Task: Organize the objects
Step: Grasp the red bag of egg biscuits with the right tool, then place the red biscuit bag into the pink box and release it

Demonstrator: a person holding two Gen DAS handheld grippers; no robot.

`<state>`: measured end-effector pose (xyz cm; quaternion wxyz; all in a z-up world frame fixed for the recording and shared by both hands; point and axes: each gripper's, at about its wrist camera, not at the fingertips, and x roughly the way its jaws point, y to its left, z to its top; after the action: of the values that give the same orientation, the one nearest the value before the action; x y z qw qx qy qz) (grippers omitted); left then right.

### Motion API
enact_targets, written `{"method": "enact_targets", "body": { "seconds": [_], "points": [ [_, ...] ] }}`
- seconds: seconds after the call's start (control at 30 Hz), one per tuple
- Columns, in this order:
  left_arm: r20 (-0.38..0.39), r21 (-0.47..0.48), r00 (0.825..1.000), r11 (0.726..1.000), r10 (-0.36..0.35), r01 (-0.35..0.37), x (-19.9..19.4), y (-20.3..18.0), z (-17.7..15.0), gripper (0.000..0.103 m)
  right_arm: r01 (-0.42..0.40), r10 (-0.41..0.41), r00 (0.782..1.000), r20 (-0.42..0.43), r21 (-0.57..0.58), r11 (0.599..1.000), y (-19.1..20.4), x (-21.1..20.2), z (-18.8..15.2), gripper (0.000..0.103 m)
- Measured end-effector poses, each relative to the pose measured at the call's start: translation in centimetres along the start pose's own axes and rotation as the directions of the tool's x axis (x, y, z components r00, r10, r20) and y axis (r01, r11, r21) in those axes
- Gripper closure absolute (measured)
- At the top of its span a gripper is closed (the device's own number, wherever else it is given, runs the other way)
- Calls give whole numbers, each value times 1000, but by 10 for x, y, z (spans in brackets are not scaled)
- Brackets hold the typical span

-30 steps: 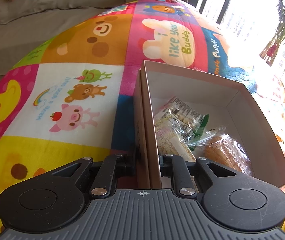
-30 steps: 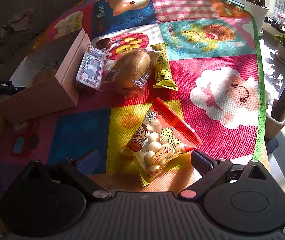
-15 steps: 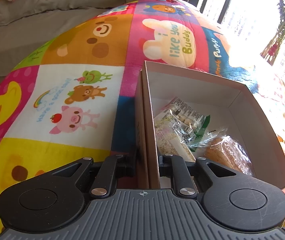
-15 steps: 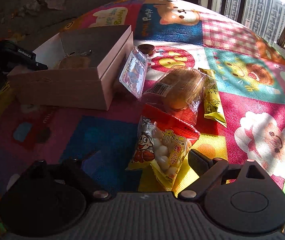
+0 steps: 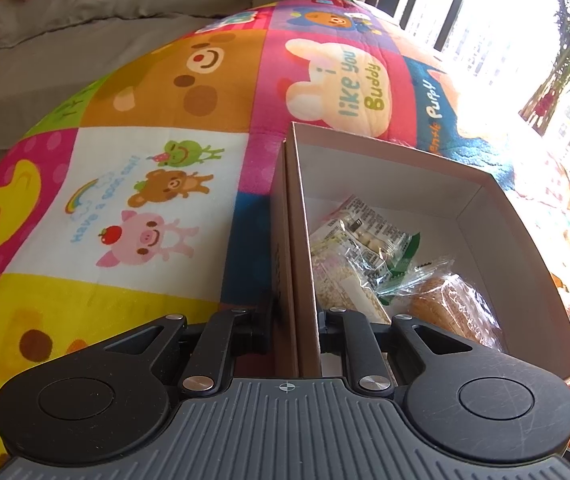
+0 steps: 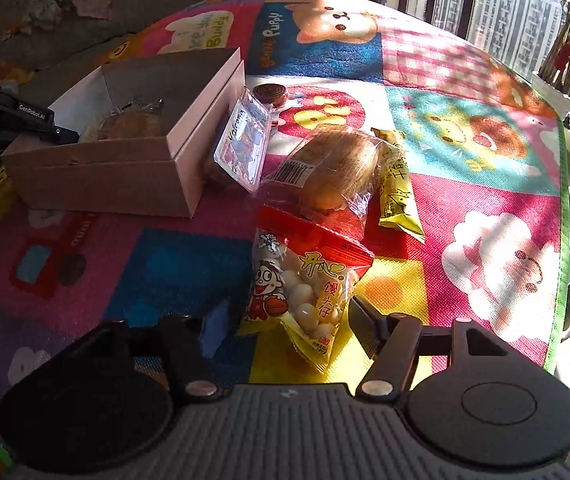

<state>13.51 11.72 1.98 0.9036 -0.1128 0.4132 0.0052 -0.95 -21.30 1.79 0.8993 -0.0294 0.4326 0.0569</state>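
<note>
Lying between spread right tongs (image 6: 285, 326), snack bag (image 6: 305, 296); left tongs (image 5: 295, 326) pinch box wall (image 5: 299, 240).

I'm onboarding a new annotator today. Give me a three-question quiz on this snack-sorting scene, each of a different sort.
1. True or false: the left hand-held gripper is clamped on a wall of the cardboard box.
2. Multiple choice: which item lies directly between the fingers of the open right hand-held gripper? A) yellow snack bar B) red bag of white snack balls C) wrapped bread roll
3. Fill in: the clear blister pack leans against the outside of the ____.

Key: 1 true; 2 B; 3 box
</note>
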Motion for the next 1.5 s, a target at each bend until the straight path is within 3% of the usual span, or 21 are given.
{"method": "enact_targets", "body": {
  "seconds": [0.1,0.53,0.7,0.9,1.2,1.37,1.5],
  "points": [
    [-1,0,1000,1000,-2,2,0,0,0,86,-15,15,1000,1,-19,1000,7,0,1,50],
    [-1,0,1000,1000,-2,2,0,0,0,86,-27,27,1000,5,-11,1000,14,9,10,47],
    [-1,1,1000,1000,-2,2,0,0,0,86,-38,38,999,-12,-27,999,17,5,8,53],
    [-3,-3,1000,1000,-6,6,1,1,0,85,-108,107,993,-42,-44,993,28,-15,-1,56],
    [-5,-16,1000,1000,-17,17,1,1,0,85,-212,231,971,70,-206,955,62,-75,24,56],
    [-6,-12,1000,1000,-14,14,0,0,0,85,-228,293,933,211,-285,931,80,-114,69,56],
    [-7,-12,1000,1000,-14,14,0,0,0,85,-185,303,900,313,-356,916,97,-132,104,56]
  ]
}}
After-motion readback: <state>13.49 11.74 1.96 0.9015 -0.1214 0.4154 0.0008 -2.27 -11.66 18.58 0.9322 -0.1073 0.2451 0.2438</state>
